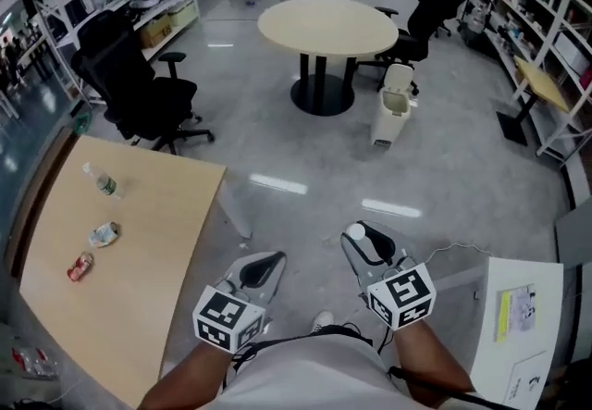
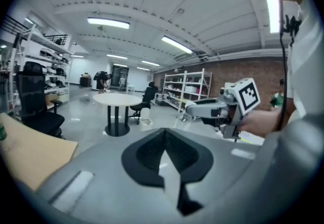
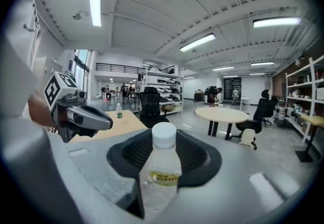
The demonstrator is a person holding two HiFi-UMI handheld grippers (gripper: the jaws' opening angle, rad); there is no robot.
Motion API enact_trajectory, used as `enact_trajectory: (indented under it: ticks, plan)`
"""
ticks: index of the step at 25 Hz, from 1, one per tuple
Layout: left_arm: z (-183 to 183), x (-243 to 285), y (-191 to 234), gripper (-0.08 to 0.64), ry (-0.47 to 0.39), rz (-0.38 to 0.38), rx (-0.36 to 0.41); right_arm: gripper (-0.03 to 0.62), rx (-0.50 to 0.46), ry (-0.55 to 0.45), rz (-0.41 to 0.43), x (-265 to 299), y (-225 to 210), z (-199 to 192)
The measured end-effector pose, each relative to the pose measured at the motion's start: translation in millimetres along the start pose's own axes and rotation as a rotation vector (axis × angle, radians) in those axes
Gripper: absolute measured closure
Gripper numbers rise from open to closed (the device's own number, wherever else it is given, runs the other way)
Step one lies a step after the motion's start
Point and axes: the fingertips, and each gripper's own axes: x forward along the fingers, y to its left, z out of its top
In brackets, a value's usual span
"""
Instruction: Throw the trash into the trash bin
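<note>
My right gripper is shut on a clear plastic bottle with a white cap, held low in front of me and pointing across the floor. To its left my left gripper has its dark jaw tips together with nothing between them. The white trash bin stands on the grey floor ahead and slightly right, beside the round table. It shows small in the right gripper view. More trash lies on the wooden table at left: a small bottle and two crushed cans.
Black office chairs stand behind the wooden table and beyond the bin. Shelving lines the left and right walls. A white desk corner with papers is at my right. A person stands far off behind the round table.
</note>
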Motion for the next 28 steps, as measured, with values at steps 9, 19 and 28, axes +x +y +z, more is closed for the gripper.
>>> enact_trajectory:
  ticks: [9,19,28]
  plan:
    - [29.0,103.7,-56.9,0.554,0.013,-0.214,0.075,0.448,0.083,0.022,-0.238,-76.1,-94.6,-33.6]
    - [48.0,157.2,-103.5,0.554,0.021,-0.356,0.117,0.448,0.136,0.023,-0.382,-130.4,-128.3,-47.7]
    - [42.8,192.8,-114.1,0.554,0.063,-0.428,0.135,0.448,0.177,0.04,-0.443,-140.0,-148.0,-69.9]
